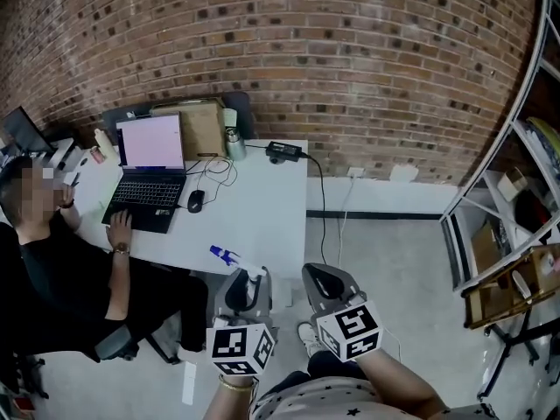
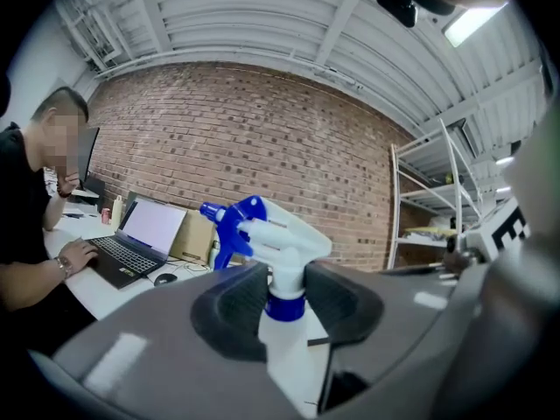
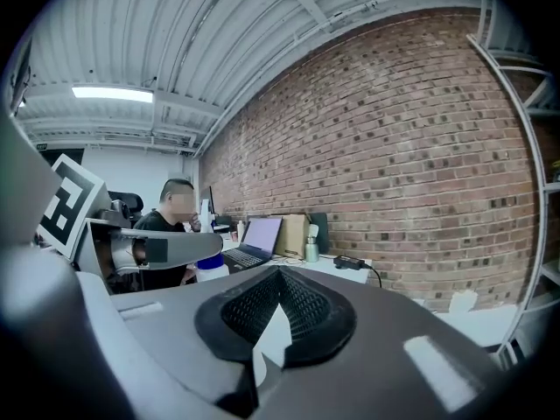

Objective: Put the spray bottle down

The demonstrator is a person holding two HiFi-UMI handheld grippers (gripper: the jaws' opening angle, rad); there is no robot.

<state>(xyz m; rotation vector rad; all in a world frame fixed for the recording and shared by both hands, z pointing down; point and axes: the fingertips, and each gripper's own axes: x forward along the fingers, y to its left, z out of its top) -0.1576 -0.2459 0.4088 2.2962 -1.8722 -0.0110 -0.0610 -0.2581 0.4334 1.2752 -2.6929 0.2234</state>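
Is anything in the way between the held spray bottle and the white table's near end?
Nothing visible. The spray bottle, clamped in the left gripper, faces the table's bare near end; the laptop and mouse lie farther back, by a seated person.

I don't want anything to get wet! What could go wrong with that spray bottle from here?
1. The left tool grips the spray bottle only at its thin neck, so it might swing or slip when set down.
2. Its blue nozzle points toward the laptop and the seated person; an accidental squirt could wet them.
3. Placed near the white table edge, it might tip off.
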